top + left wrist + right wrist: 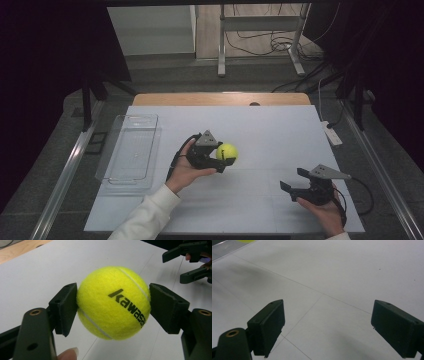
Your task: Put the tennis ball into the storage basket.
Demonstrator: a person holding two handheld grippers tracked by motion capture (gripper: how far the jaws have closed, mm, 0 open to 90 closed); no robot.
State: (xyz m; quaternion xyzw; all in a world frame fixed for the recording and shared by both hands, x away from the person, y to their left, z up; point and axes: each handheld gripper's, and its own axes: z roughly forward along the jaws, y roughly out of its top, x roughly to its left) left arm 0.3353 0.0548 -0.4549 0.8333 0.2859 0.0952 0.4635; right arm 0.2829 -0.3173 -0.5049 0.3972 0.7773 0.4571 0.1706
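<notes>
A yellow tennis ball (227, 151) with black lettering sits between the jaws of my left gripper (223, 157) near the middle of the white table. In the left gripper view the ball (113, 302) is pressed by both black pads (64, 307), and the left gripper (112, 306) is shut on it. My right gripper (293, 181) rests at the table's front right, held by a hand, its jaws wide apart. In the right gripper view the right gripper (327, 328) stands open over bare white table with nothing between its pads (267, 325).
A clear plastic tray (129, 150) lies at the table's left edge. A white board (280, 130) covers the wooden table. A small white object (332, 134) lies by the right edge. Cables and metal stand legs (260, 45) are on the floor beyond.
</notes>
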